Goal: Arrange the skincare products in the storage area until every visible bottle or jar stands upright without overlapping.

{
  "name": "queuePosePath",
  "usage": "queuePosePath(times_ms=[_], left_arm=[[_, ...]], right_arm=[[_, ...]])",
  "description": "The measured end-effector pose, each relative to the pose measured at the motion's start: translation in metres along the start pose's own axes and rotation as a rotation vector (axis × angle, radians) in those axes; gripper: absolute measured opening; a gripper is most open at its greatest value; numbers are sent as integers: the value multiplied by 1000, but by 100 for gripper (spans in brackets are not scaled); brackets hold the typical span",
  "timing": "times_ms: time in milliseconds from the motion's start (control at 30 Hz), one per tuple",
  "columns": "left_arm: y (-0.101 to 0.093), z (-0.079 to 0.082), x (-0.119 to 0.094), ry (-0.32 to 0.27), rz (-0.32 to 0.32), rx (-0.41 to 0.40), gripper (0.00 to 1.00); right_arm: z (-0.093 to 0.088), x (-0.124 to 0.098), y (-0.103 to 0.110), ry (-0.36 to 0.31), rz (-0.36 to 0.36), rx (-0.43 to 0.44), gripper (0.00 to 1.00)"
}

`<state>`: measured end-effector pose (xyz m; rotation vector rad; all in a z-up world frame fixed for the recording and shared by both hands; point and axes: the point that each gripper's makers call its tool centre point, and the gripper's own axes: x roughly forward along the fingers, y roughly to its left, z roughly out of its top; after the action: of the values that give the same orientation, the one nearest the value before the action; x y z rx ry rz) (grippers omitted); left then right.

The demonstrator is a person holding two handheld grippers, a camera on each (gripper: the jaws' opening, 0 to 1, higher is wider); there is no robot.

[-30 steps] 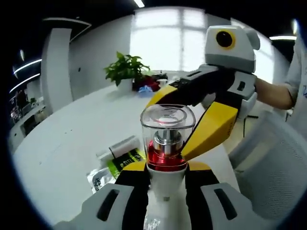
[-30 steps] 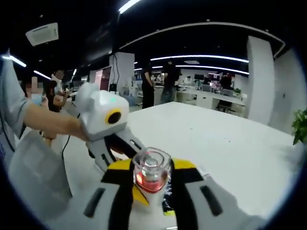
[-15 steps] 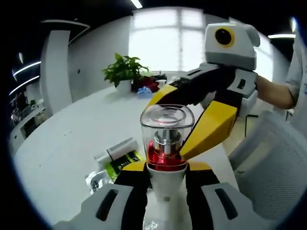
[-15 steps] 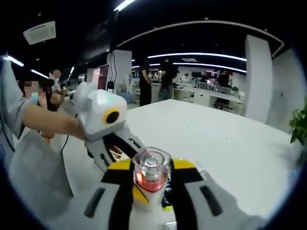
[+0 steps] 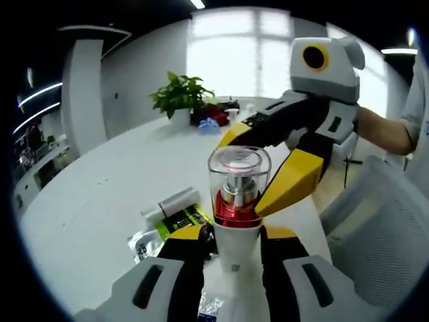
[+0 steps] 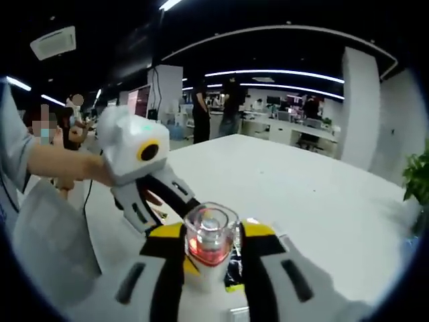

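A white bottle (image 5: 236, 235) with a red collar and a clear cap stands up between the jaws of my left gripper (image 5: 233, 243), which is shut on its white body. My right gripper (image 5: 268, 168) reaches in from the right, its yellow jaws on either side of the collar, one passing behind the cap. In the right gripper view the same bottle (image 6: 210, 236) fills the gap of my right gripper (image 6: 211, 245), cap toward the camera. There the left gripper (image 6: 164, 198) comes in from the left, held by a person's hand.
On the white table (image 5: 80, 201) below lie a white tube (image 5: 171, 202) and green-and-black sachets (image 5: 179, 220). A potted plant (image 5: 181, 97) stands at the far edge. A grey chair (image 5: 382, 235) is at the right. People (image 6: 231, 107) stand in the background.
Both grippers keep hold of the bottle. The views have shifted a little with the hands; the bottle sits slightly further right in the left gripper view.
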<state>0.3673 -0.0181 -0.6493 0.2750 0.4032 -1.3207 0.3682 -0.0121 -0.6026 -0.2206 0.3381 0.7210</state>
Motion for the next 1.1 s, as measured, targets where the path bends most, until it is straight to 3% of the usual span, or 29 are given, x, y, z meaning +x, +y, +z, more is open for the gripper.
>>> queuePosePath(times_ms=[233, 733, 933, 1100], left_arm=[[5, -5, -14, 33, 57, -18, 34], [13, -8, -61, 29, 220, -72, 61], [18, -19, -79, 55, 276, -127, 70], [14, -21, -91, 54, 313, -116, 73]], right_arm=[[-2, -4, -3, 5, -15, 37, 45], [-8, -22, -6, 50, -70, 23, 58], [-13, -29, -5, 69, -91, 11, 64], [-15, -34, -4, 76, -95, 22, 68]])
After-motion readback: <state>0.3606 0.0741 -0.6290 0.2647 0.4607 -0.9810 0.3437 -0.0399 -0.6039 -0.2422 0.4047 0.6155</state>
